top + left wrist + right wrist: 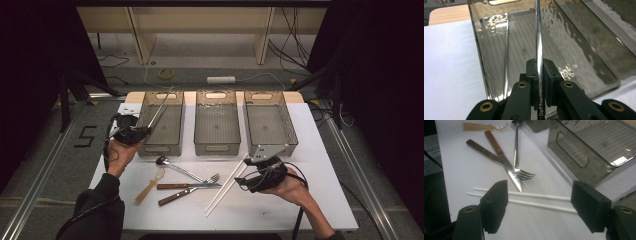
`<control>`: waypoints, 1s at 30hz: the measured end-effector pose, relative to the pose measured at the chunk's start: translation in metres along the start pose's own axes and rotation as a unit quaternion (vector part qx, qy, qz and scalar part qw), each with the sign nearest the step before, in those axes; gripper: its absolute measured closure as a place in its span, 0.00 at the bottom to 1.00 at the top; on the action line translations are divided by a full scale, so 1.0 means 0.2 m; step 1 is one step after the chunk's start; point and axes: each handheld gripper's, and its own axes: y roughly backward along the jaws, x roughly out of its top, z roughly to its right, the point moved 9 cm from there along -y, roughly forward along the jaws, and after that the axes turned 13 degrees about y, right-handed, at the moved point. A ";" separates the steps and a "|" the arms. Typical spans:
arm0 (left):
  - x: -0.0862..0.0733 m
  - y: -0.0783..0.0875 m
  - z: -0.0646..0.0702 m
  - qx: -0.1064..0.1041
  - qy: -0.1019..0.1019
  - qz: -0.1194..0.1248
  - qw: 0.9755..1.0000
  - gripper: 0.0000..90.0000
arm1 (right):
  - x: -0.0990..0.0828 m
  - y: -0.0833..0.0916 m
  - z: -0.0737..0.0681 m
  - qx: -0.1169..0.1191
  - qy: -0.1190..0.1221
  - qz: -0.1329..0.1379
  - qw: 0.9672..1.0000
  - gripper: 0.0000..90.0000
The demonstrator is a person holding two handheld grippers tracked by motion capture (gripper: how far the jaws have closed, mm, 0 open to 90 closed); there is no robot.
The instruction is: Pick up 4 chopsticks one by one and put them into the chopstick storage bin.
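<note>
My left gripper (146,130) is shut on a thin metal chopstick (161,107) that slants up and away over the left grey bin (161,149). In the left gripper view the chopstick (538,37) runs straight up from between the closed pads of the gripper (539,63), above the bin (584,42). A second metal chopstick (506,55) leans inside along the bin's wall. My right gripper (242,179) stands open at the near right, and its jaws frame two white chopsticks (536,197) lying on the table without touching them.
Three grey bins stand in a row, with the middle bin (216,148) and right bin (291,122) empty. On the white mat (310,200) lie a metal spoon (162,161), an amber spoon (150,186), a wood-handled knife (192,186) and a fork (212,178).
</note>
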 end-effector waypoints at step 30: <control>0.04 -0.14 -0.09 0.024 0.058 -0.028 0.998 0.73 | 0.01 0.00 -0.01 0.005 0.000 0.002 1.000 0.34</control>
